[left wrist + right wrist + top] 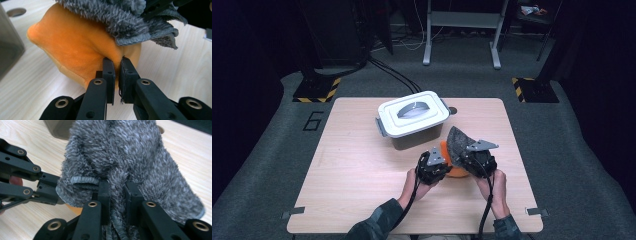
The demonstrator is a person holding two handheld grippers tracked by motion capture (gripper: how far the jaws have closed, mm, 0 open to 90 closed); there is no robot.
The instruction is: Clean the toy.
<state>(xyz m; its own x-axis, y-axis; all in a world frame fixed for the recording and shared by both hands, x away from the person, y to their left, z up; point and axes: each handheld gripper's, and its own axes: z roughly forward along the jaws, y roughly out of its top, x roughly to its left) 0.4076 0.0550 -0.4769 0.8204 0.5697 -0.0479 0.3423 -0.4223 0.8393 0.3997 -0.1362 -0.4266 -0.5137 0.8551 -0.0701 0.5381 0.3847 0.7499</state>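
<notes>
Up close, the grey cloth is thick and shaggy, bunched into folds with a stitched hem at its edge; the orange cloth is smooth and velvety, humped on the table just beneath the grey one; both lie in front of the white-lidded box. A fold of grey pile runs down between the jaws of the right gripper, which are pinched tight on it, the rest of the cloth rising above them; the left gripper has its jaws nearly together, nipping the near edge of the orange cloth, whose bulk swells beyond the tips; in the high view the two grippers sit side by side.
</notes>
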